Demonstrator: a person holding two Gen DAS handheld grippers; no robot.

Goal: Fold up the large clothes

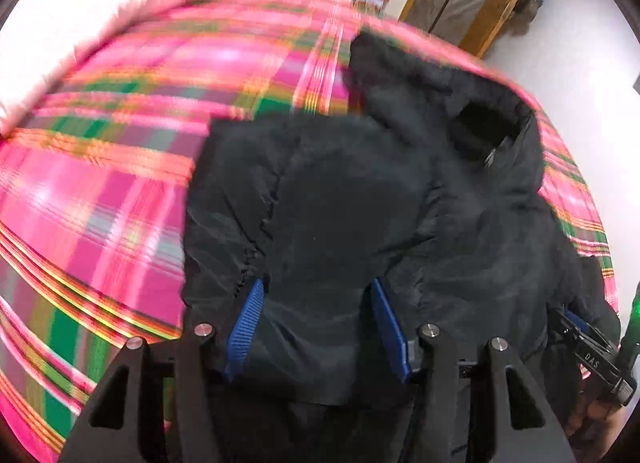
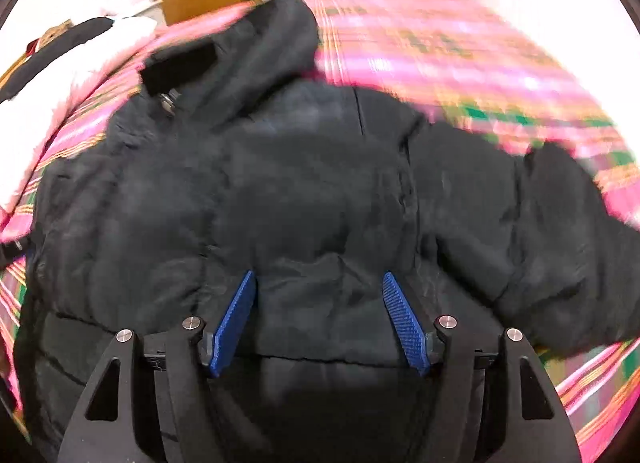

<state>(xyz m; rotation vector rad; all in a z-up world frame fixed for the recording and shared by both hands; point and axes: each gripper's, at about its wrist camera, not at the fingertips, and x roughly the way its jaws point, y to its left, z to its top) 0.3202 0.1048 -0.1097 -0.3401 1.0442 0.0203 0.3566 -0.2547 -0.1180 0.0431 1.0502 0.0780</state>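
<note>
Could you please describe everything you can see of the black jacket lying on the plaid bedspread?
The black jacket is a padded, quilted coat of matte, slightly crinkled fabric, spread out across the pink and green plaid bedspread. Its collar end, with a dark opening and a small metal snap, points away from the cameras; one sleeve trails off to the right in the right wrist view. The left gripper and right gripper both stand open, with jacket fabric between their blue pads. A white fluffy item lies beyond it, apparently apart.

Black puffy jacket crumpled on pink plaid bedspread, hood up.
</note>
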